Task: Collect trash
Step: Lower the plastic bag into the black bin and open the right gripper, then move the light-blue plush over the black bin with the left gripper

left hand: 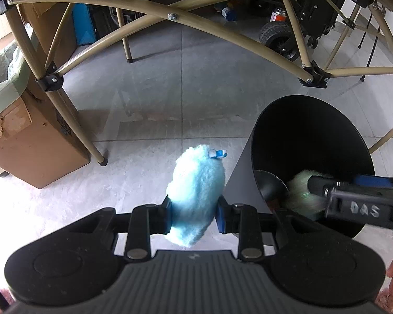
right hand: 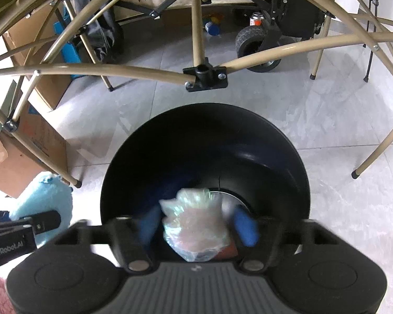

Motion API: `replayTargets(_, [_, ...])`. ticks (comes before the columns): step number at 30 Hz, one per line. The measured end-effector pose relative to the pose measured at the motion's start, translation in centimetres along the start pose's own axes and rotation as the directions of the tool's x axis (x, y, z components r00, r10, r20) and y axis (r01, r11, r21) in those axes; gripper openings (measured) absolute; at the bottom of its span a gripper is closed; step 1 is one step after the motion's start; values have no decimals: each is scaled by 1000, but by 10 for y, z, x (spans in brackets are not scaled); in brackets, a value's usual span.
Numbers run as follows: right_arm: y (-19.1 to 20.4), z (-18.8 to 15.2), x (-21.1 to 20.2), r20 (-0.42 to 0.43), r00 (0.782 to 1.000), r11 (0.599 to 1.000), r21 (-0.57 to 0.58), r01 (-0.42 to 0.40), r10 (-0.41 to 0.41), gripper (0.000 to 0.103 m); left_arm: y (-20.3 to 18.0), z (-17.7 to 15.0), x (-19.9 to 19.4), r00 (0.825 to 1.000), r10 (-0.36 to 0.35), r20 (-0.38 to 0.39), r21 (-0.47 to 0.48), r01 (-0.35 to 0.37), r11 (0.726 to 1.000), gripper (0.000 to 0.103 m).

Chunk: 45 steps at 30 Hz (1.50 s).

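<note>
Over the round black plastic bin (right hand: pixel 204 141), right gripper (right hand: pixel 199 225) jaws spread, crumpled clear plastic wrapper (right hand: pixel 194 225) dropping inside. Left gripper (left hand: pixel 194 216) clamps fluffy blue plush toy (left hand: pixel 195 191) beside bin. Recommend: clear rim before withdrawing.

Bright daylight, glare lower left; fisheye bends edges; right tool (right hand: pixel 197 225) motion-blurred.
</note>
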State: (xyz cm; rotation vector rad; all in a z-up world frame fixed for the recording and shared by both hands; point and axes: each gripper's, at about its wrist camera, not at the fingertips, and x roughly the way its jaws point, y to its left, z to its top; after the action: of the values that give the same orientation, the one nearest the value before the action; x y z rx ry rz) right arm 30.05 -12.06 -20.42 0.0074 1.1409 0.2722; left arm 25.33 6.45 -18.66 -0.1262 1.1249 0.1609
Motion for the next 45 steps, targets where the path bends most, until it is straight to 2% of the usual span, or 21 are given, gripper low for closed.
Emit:
replayTargets(21, [-1,0,-9,6,1000,1000,-13,1,-1,103,-2,0,-7,1000,-20,20,1,20,1000,30])
replayTargets(33, [-10,-3,-32,37,999,1000,-18,5,-5,103,-4,2,-20,996,-69,50,-8,69,998,30])
replayTargets(45, [-50,-9,-55,72,997,999,38,34,-37,103,-23,4,-37,988,-126,92,20,125,992,30])
